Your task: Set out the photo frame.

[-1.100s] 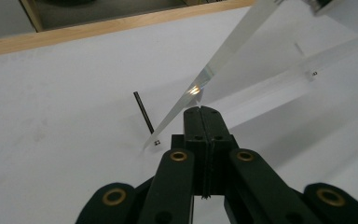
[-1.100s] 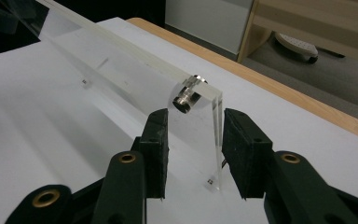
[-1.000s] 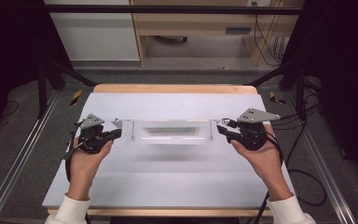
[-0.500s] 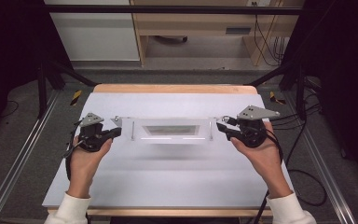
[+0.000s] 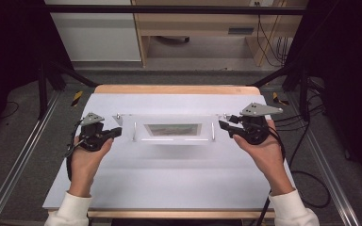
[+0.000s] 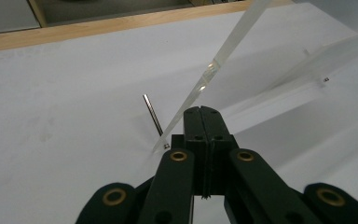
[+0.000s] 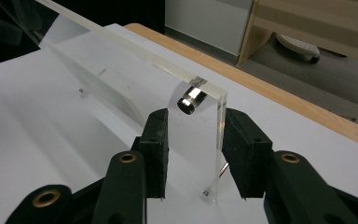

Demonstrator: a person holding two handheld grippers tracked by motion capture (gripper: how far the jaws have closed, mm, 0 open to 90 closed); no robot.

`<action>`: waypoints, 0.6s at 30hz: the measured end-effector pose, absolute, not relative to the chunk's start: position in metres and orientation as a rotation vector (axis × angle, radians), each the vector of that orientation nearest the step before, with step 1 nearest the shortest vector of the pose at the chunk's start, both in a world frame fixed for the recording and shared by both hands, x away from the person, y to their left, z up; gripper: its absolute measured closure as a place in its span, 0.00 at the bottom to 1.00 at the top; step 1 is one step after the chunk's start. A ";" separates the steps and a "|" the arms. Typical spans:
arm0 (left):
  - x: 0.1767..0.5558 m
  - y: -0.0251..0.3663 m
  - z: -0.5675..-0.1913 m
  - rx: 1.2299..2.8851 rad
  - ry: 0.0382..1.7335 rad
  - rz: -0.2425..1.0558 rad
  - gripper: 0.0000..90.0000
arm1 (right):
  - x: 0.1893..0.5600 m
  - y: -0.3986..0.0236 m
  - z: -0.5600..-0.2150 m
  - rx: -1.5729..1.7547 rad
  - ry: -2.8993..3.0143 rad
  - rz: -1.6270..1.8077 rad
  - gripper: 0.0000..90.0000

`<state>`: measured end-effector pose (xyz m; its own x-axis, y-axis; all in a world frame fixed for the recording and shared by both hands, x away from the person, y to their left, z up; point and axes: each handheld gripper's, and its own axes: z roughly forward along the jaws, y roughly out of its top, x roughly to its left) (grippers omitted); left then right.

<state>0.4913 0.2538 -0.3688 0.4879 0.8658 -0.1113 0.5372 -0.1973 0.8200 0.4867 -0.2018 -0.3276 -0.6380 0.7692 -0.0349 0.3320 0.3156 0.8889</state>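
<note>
A clear acrylic frame (image 5: 172, 140) stands across the middle of the white table (image 5: 169, 183), with a picture-like insert at its centre. My right gripper (image 5: 222, 125) is at its right end. In the right gripper view the jaws (image 7: 193, 149) are closed on the upright acrylic end plate (image 7: 193, 135), just below a metal bolt (image 7: 189, 99). My left gripper (image 5: 118, 132) is at the frame's left end. Its jaws (image 6: 201, 113) are shut with nothing between them, right beside the slanting acrylic edge (image 6: 209, 70) and a thin metal pin (image 6: 152, 114).
The table's wooden far edge (image 5: 174, 89) lies behind the frame. Metal rails (image 5: 23, 155) run along both sides of the table. Cables (image 5: 306, 179) trail off at the right. Beyond the table stand a white cabinet (image 5: 94, 33) and a wooden shelf (image 5: 193, 21).
</note>
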 end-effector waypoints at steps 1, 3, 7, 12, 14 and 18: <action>0.492 0.254 -0.369 1.870 1.172 0.480 0.99 | 0.487 -0.202 -0.327 0.975 2.131 1.281 0.69; 0.493 0.254 -0.369 1.874 1.172 0.479 0.99 | 0.489 -0.202 -0.327 0.977 2.130 1.283 0.69; 0.496 0.253 -0.369 1.870 1.176 0.476 0.99 | 0.492 -0.202 -0.327 0.982 2.130 1.293 0.69; 0.498 0.254 -0.370 1.872 1.182 0.475 0.99 | 0.495 -0.202 -0.326 0.984 2.132 1.291 0.69; 0.499 0.254 -0.371 1.872 1.184 0.470 0.99 | 0.496 -0.202 -0.326 0.989 2.133 1.291 0.69; 0.500 0.255 -0.371 1.873 1.188 0.471 0.99 | 0.498 -0.202 -0.325 0.986 2.131 1.292 0.70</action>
